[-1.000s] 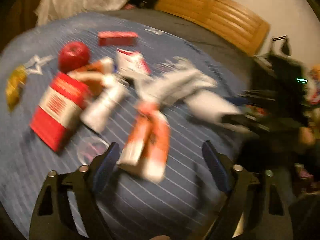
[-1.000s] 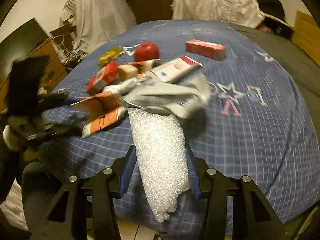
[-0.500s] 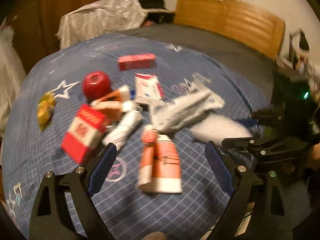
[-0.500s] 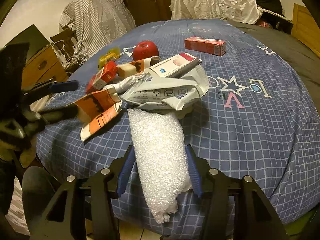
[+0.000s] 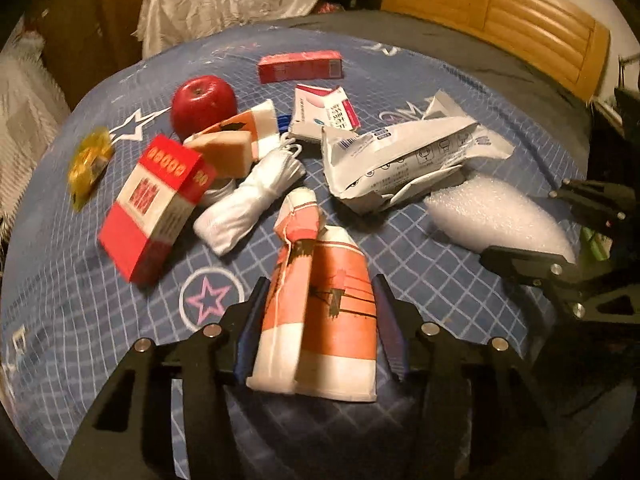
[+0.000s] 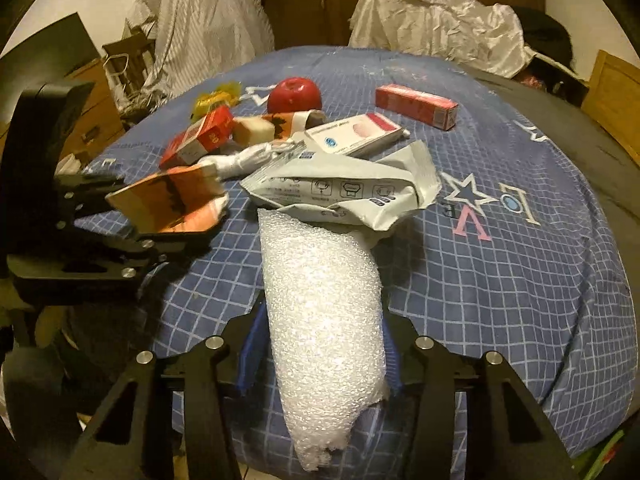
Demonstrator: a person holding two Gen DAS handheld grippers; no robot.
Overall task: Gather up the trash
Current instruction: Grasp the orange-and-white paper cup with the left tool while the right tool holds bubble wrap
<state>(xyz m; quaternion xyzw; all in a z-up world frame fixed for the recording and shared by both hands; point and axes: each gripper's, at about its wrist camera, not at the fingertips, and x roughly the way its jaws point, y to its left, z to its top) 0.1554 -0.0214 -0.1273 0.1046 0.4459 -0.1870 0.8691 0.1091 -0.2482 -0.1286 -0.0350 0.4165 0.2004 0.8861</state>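
Note:
Trash lies scattered on a blue checked bedspread (image 5: 420, 280). My left gripper (image 5: 320, 292) has its jaws closing on a crushed orange and white carton (image 5: 336, 320), and both pads touch its sides. In the right wrist view the left gripper (image 6: 160, 212) holds that carton (image 6: 172, 200) at the bed's left edge. My right gripper (image 6: 320, 312) is closing on a white foam wrap roll (image 6: 324, 320), which it grips near its lower end. The roll's far end touches a crumpled grey mailer bag (image 6: 344, 188).
Beyond the carton lie a white cord bundle (image 5: 248, 200), a red and white box (image 5: 156, 200), a red apple (image 5: 203, 98), a long red box (image 5: 300, 66), a pink and white box (image 5: 324, 110) and a yellow wrapper (image 5: 88, 160). A wooden headboard (image 5: 520, 28) stands at the back right.
My left gripper has come down over the orange carton and its jaws have narrowed from wide apart to touching its sides. The right gripper still holds the foam roll in place.

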